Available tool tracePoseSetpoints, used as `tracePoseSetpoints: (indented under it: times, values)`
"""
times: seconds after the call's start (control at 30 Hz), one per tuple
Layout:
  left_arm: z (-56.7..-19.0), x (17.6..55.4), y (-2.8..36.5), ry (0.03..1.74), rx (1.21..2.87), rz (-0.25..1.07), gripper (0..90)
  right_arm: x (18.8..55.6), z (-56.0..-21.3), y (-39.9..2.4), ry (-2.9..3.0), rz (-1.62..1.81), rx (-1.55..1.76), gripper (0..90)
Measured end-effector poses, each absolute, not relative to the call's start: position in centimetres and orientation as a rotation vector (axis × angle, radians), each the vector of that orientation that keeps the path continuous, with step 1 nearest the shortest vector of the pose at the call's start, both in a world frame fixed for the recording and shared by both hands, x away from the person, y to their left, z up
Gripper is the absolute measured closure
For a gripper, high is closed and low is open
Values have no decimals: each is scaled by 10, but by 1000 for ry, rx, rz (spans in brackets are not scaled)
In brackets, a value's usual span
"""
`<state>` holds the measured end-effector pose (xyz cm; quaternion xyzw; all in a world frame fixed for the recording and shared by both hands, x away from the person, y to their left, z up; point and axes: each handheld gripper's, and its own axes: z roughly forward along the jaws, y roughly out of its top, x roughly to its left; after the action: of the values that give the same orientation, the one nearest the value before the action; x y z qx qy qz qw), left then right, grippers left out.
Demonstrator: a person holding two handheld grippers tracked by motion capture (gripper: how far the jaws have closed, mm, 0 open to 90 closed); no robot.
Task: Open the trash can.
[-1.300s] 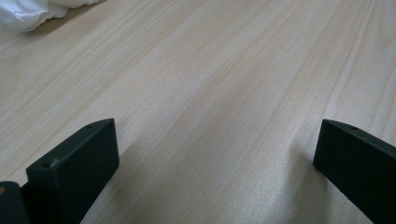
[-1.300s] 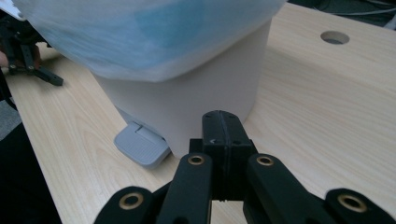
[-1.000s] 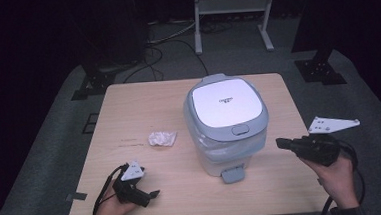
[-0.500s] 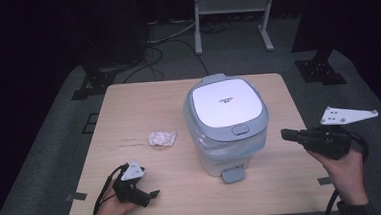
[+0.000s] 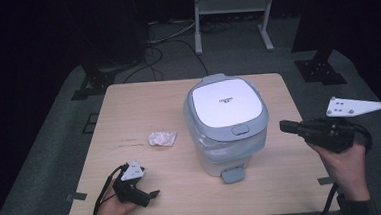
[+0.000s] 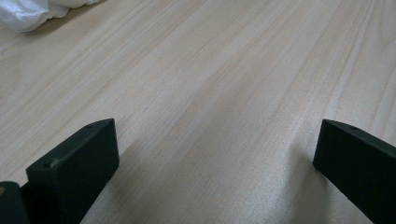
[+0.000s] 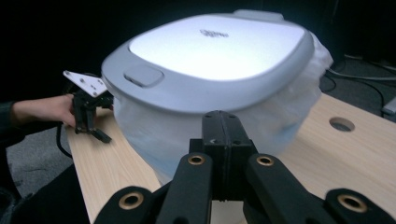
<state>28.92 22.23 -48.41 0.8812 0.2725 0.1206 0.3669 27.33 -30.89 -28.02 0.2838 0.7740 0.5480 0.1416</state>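
Observation:
A pedal bin [image 5: 228, 135] with a grey and white lid [image 5: 226, 103] and a clear liner stands in the middle of the wooden table [image 5: 128, 111]. Left of it lies a crumpled white tissue [image 5: 162, 138]. My left gripper [image 5: 151, 194] rests on the table near the front left corner, its jaws wide open with bare wood between them [image 6: 215, 140]. My right gripper [image 5: 285, 127] is held in the air right of the bin, shut and empty, pointing at the bin's side [image 7: 226, 126]. The lid [image 7: 210, 60] is down.
The bin's grey pedal [image 5: 231, 175] sticks out toward the front edge. A white crumpled edge [image 6: 28, 11] lies far ahead of the left jaws. The table has a round hole [image 7: 342, 123]. Dark stands and cables [image 5: 174, 38] sit on the floor behind.
The right hand has lifted its shut gripper and drifted a little to the right, away from the bin. The left gripper, bin and tissue have stayed put.

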Motion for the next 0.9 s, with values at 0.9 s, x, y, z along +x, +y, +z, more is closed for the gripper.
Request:
tracePoseSetpoints:
  times: [0.9]
  values:
    - [-484,289,222,700,2265,310,0,283,-262,-261,2307,1680,665,899]
